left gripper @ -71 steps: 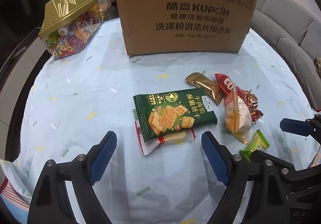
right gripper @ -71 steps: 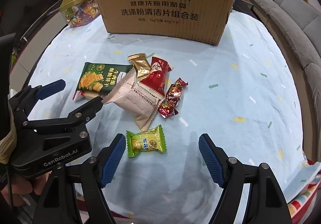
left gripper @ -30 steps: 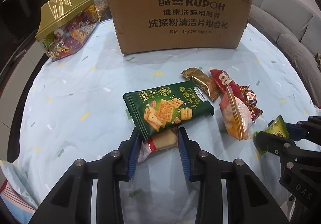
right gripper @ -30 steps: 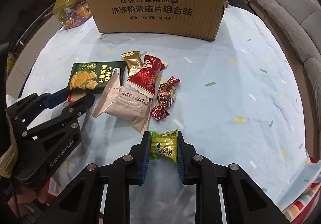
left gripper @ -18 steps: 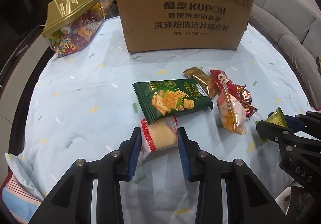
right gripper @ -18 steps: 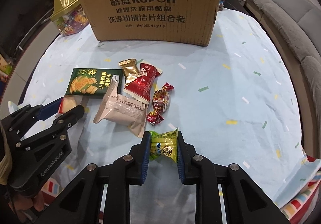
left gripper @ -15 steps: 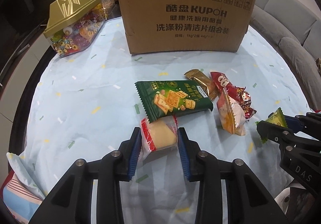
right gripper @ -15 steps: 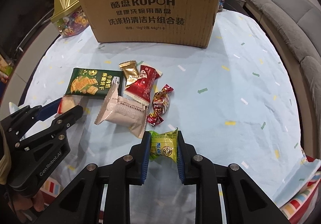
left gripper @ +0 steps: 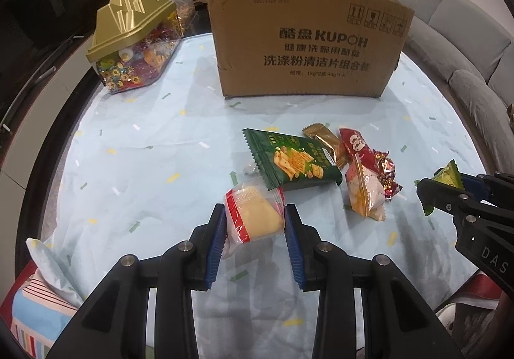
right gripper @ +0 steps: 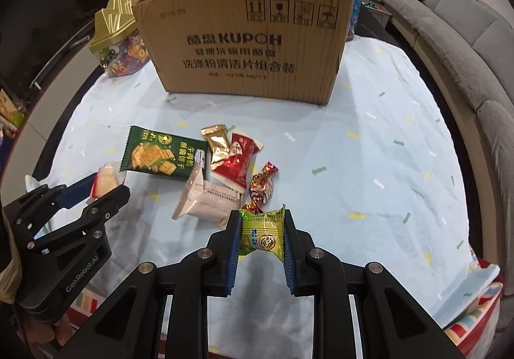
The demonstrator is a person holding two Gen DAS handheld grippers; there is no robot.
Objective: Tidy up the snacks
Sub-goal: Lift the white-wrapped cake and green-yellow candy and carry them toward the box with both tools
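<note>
My left gripper [left gripper: 253, 214] is shut on a clear-wrapped yellow cake with a red edge [left gripper: 255, 216], held above the tablecloth. My right gripper [right gripper: 261, 230] is shut on a small green candy pack [right gripper: 263, 233], also off the table. In the left wrist view the right gripper [left gripper: 446, 185] with its green pack [left gripper: 448, 174] shows at the right edge; in the right wrist view the left gripper [right gripper: 96, 187] with the cake [right gripper: 107, 180] shows at the left. On the cloth lie a green cracker pack [left gripper: 292, 159], a gold wrapper [left gripper: 324, 140], a red pack [right gripper: 237, 163], a pale pouch [right gripper: 208, 198] and a shiny red candy [right gripper: 261, 187].
A brown cardboard box [left gripper: 305, 44] with printed text stands at the back of the round table with its pale blue cloth [left gripper: 144, 150]. A gold-lidded candy jar [left gripper: 133, 37] sits at the back left. A grey sofa [right gripper: 465, 47] runs along the right.
Both grippers have risen with their packs, so the table looks farther away. The cake has come clear of the green cracker pack, which stays on the cloth.
</note>
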